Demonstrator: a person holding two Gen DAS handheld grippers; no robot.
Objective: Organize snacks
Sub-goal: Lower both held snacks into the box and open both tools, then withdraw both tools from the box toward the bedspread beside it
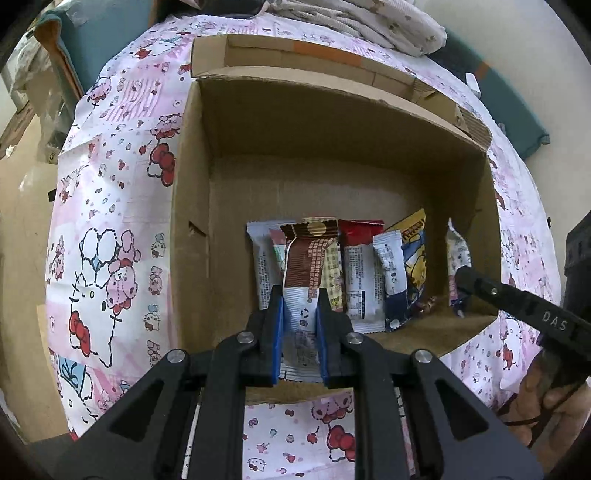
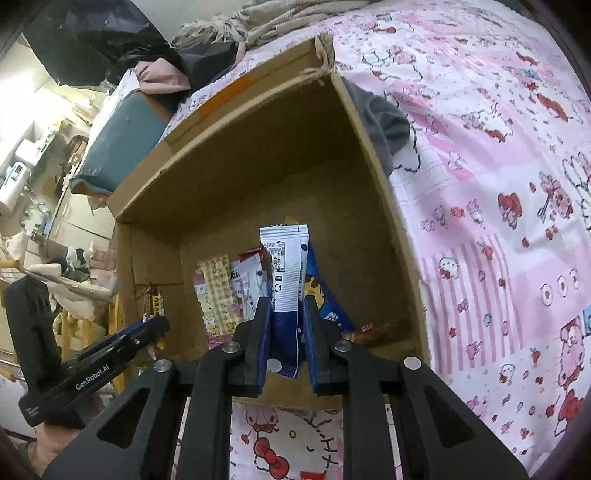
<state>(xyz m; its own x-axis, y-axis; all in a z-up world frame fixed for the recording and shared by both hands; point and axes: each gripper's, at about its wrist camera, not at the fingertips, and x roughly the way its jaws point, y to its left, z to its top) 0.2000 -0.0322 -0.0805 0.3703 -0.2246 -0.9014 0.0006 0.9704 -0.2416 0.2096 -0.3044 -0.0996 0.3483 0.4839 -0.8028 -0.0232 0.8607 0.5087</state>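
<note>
An open cardboard box [image 1: 192, 206] lies on a pink cartoon-print cloth; it also shows in the right wrist view [image 2: 373, 192]. Several snack packets [image 1: 360, 273] stand in a row along its near wall. My left gripper [image 1: 300, 295] is shut on a brown and white snack packet [image 1: 308, 266], held upright over the row. My right gripper [image 2: 287, 306] is shut on a white and blue snack packet [image 2: 287, 269], upright at the right end of the row. The right gripper's finger also shows in the left wrist view [image 1: 480, 286].
The pink cartoon-print cloth [image 2: 498, 221] surrounds the box. A grey cloth [image 2: 384, 122] hangs by the box's right wall. Folded bedding [image 1: 369, 18] lies behind the box. A teal cushion [image 2: 122, 136] and room clutter are at the left.
</note>
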